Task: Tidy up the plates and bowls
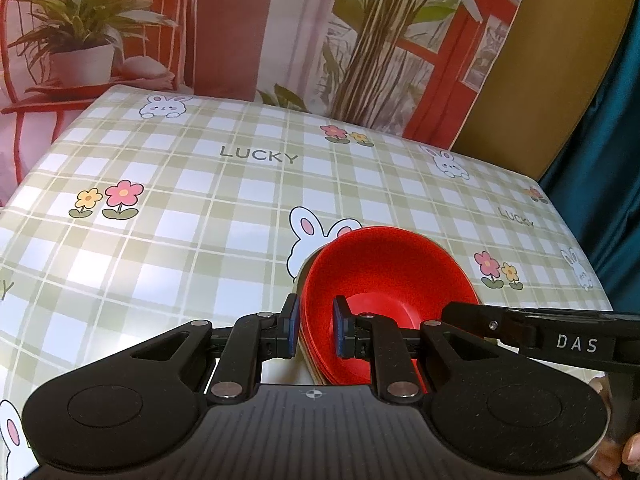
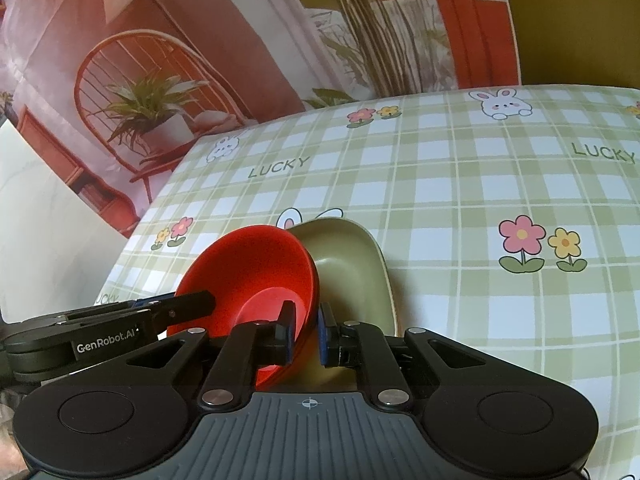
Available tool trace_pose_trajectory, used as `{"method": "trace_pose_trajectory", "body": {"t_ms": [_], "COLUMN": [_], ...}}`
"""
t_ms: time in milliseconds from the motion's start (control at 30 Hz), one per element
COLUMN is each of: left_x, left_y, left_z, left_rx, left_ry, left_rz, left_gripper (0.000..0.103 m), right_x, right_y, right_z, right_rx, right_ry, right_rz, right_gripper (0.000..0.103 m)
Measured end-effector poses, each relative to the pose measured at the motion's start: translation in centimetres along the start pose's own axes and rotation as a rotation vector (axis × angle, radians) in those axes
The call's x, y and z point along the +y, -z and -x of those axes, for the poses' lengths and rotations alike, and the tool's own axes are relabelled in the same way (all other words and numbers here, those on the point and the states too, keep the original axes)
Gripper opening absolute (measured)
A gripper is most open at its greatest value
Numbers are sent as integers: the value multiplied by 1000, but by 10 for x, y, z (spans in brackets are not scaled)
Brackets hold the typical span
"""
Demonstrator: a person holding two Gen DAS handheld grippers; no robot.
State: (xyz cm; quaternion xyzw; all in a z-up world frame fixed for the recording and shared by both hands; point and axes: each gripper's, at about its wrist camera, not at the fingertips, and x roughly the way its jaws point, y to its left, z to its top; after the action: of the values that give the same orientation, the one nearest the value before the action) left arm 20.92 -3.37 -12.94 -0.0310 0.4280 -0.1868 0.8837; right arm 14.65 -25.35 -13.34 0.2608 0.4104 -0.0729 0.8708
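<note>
A red bowl [image 1: 384, 276] sits tilted in an olive-green dish [image 2: 348, 264] on the checked tablecloth. My left gripper [image 1: 316, 326] straddles the red bowl's left rim, one finger outside and one inside, closed on it. My right gripper [image 2: 306, 334] straddles the bowl's right rim [image 2: 256, 268] the same way, one finger inside, the other between bowl and green dish. In the left wrist view only a thin beige edge [image 1: 306, 344] of the dish shows beneath the bowl. Each gripper shows in the other's view: the right one [image 1: 520, 332] and the left one [image 2: 120, 328].
The table [image 1: 180, 220] carries a green plaid cloth with rabbits, flowers and "LUCKY" print. A printed backdrop [image 1: 240, 20] of a chair and plants hangs behind the far edge. A dark teal curtain [image 1: 612, 160] stands at the right.
</note>
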Motion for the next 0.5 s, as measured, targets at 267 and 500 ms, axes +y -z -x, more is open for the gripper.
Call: {"method": "trace_pose_trajectory", "body": {"t_ms": [267, 500], "left_x": [-3, -8], "left_y": [-1, -5], "left_z": [3, 17], "left_rx": [-4, -49], "left_ry": [-20, -36], "left_rz": [-10, -40], "left_gripper": [20, 38], "right_x": [0, -1], "right_y": [0, -2], "right_z": [7, 26], "right_rx": [-27, -90], "right_ry": [12, 44], "right_rz": [8, 23], "right_gripper": [14, 17]}}
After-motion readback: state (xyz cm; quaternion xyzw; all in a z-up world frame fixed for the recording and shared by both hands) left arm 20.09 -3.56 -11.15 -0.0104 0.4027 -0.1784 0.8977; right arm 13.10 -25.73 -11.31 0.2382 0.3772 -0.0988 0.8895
